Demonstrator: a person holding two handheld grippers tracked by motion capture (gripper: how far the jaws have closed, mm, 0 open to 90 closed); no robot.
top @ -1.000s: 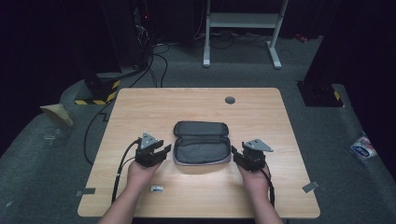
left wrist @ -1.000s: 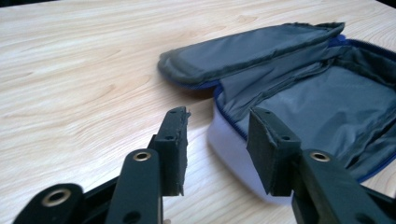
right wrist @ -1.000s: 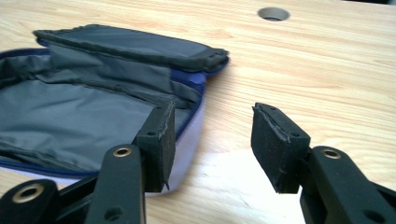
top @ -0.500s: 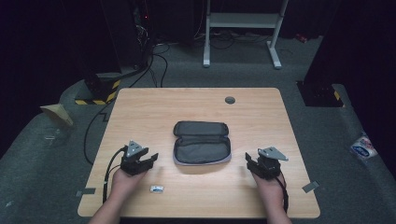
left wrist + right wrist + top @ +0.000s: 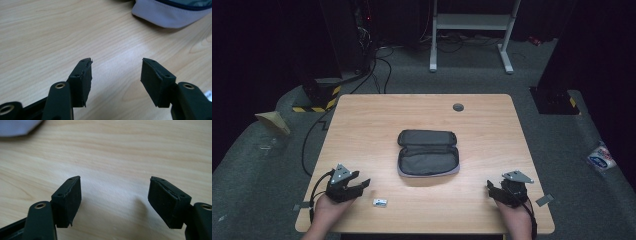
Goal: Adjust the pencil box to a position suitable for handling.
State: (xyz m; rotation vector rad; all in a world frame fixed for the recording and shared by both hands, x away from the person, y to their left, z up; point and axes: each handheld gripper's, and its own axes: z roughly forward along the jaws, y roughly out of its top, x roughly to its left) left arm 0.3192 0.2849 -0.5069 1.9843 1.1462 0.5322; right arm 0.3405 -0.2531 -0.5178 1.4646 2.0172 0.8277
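Wooden table (image 5: 362,125) in dark room: soft, light zippered pouch (image 5: 428,152), lying open, best pinched at its rim; left gripper (image 5: 357,186) and right gripper (image 5: 491,189) gape wide, empty.

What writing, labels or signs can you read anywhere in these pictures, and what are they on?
None can be read.
Small white tag on the table, near the left claw: marks too small to read.
Blue and white packet on the floor: print blurred.
Yellow and black striped tape by the table: a warning pattern, no words.
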